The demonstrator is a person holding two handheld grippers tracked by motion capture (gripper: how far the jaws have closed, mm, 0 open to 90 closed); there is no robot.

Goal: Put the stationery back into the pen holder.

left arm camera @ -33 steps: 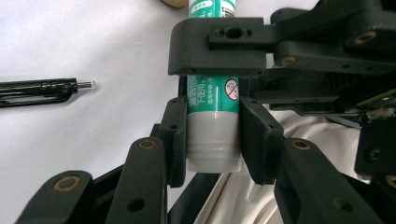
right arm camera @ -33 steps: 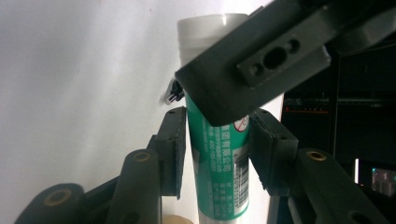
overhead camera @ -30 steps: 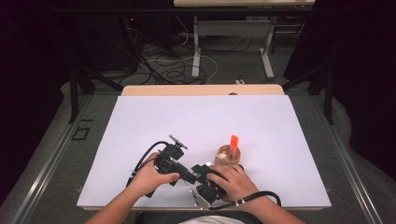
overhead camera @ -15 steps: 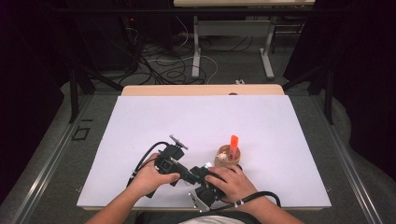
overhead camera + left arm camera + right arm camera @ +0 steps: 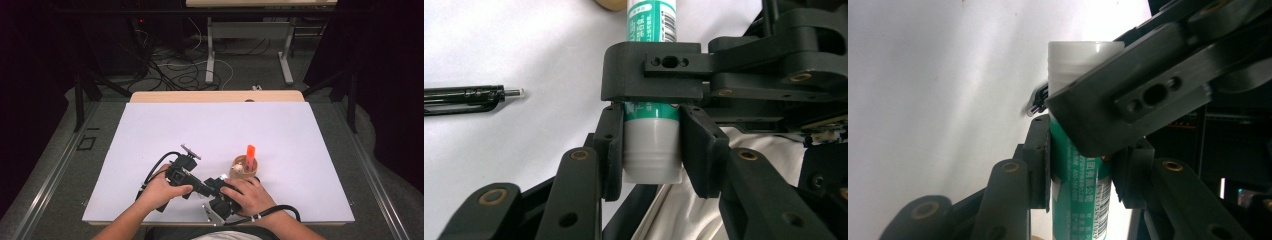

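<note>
A glue stick with a green printed body [image 5: 1083, 200] and a white cap [image 5: 651, 160] is held between both grippers, low over the white table top. My left gripper [image 5: 651, 125] is shut on the cap, and its jaws have just eased open slightly with the pads still on it. My right gripper [image 5: 1080, 165] is shut on the green body, and its jaws have just been closing on it. The two grippers face each other, left gripper [image 5: 202, 187] and right gripper [image 5: 214, 189], with jaws crossing. Each hides part of the stick from the other's camera.
A small wooden cup [image 5: 244, 172] holding an orange highlighter [image 5: 250, 152] stands just beyond my right hand. A black pen [image 5: 464, 97] lies on the white table top [image 5: 225, 125]. Cables trail from both grippers toward the near edge.
</note>
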